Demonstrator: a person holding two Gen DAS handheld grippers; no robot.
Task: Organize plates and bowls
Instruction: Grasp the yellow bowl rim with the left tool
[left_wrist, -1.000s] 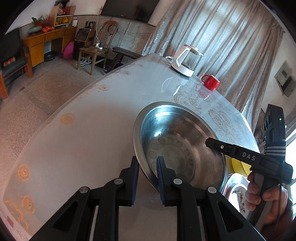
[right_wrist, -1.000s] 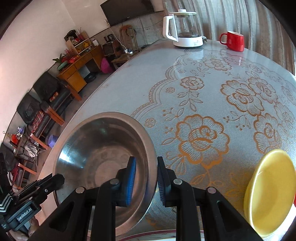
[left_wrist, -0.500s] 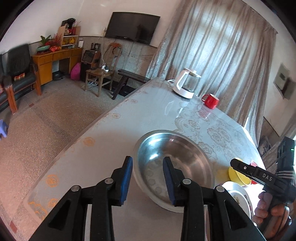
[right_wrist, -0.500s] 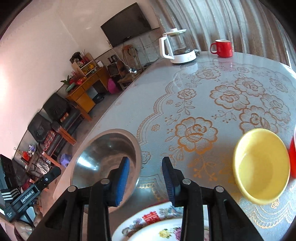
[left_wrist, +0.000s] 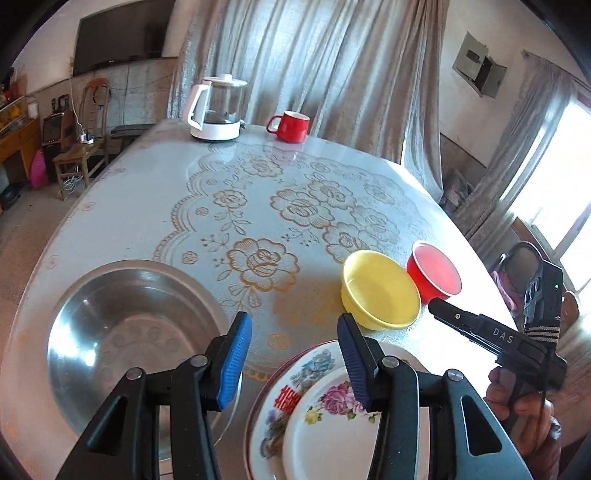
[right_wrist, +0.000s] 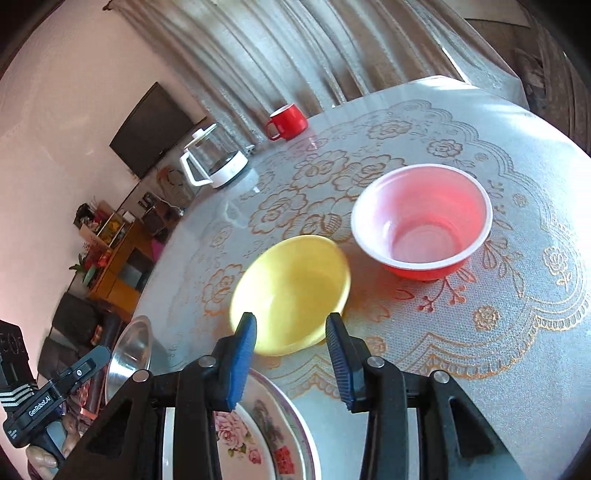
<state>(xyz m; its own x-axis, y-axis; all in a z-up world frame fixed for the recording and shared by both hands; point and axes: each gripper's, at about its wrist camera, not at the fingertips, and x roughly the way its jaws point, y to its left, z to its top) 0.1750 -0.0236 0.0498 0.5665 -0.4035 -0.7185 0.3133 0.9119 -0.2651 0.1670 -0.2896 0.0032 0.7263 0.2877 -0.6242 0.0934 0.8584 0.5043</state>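
Left wrist view: both tools empty, hovering over the dishes btwn picks.

I've got the left tool (left_wrist: 294, 356) w/ jaws opening, nothing btwn them; steel basin (left_wrist: 125, 332) sits lower left of frame, parked clear, I'd guess as the big base piece. Floral plates (left_wrist: 321, 410), two stacked, glossy ceramic, lie at bottom centre under the tool. Yellow bowl (left_wrist: 380, 290) and red bowl (left_wrist: 436, 271), smooth plastic, round, touch rim to rim at right of frame. Right wrist view: right tool (right_wrist: 291, 356) jaws closing, part open, nothing gripped, aimed at the yellow bowl's near rim, prob. my next pick for nesting. Surface (left_wrist: 155, 192) wears a slick lace-print cover, so bowls may slide.
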